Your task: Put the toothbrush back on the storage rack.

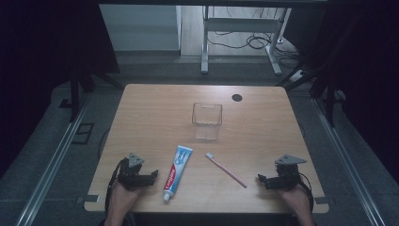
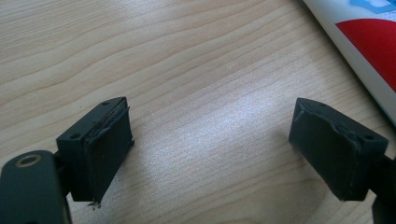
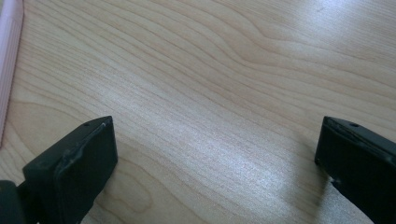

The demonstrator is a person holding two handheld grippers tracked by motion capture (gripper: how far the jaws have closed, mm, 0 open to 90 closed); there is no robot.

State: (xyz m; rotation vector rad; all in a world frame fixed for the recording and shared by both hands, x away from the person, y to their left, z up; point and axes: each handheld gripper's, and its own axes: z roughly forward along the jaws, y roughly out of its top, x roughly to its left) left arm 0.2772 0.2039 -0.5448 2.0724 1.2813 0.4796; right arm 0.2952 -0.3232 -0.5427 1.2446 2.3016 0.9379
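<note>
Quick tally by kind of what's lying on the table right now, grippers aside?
Toothpaste tube: 1
Toothbrush: 1
Clear container: 1
Total: 3

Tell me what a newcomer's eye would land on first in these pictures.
First comes the Colgate toothpaste tube, lying flat near the front of the wooden table, with a pink toothbrush lying at an angle just to its right. Behind them, near the table's middle, stands a clear plastic container. At the front corners, the left gripper and right gripper sit open, holding nothing.
</note>
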